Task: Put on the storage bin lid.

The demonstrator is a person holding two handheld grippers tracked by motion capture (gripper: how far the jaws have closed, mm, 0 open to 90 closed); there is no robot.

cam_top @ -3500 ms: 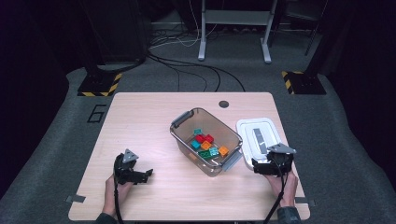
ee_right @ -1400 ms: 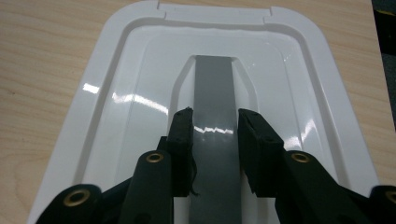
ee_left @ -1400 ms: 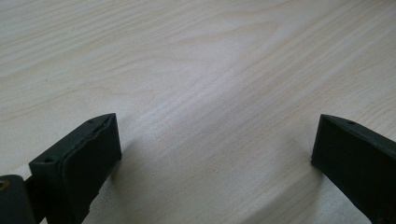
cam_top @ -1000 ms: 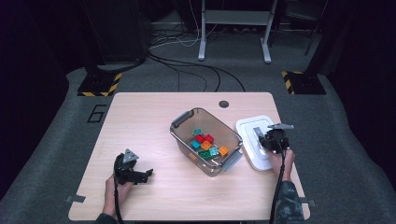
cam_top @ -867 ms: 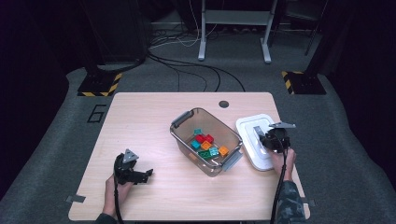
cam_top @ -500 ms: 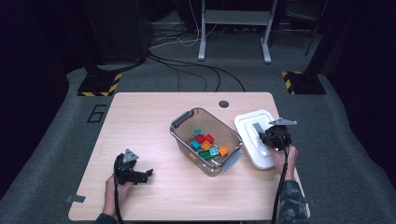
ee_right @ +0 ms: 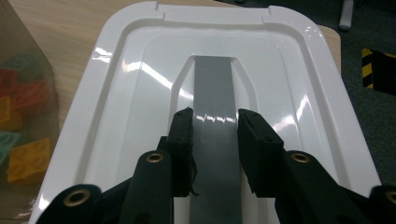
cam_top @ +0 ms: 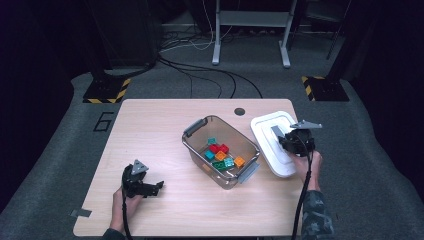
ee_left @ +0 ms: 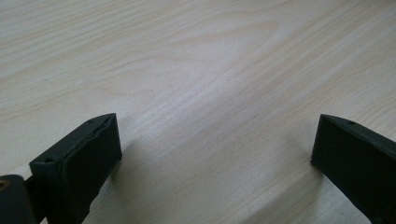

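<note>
From above, the right claw (cam_top: 289,141) pinches the white lid (cam_top: 267,131) by its grey handle (cam_top: 276,133), beside the open box (cam_top: 220,150) it should cover. Left claw (ee_left: 212,154) rests spread over bare bench (ee_left: 196,60). The right claw's own view shows the handle (ee_right: 214,100) squeezed between both jaws.

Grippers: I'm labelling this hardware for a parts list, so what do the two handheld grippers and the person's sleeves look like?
Both are black. The left gripper carries a grey three-cornered plate on top and has blocky black jaws with flat pads. The right gripper has the same grey plate, and brass-coloured rivets show on its linkage. A black cable trails from each toward the person. The right forearm wears a dark camouflage sleeve.
</note>
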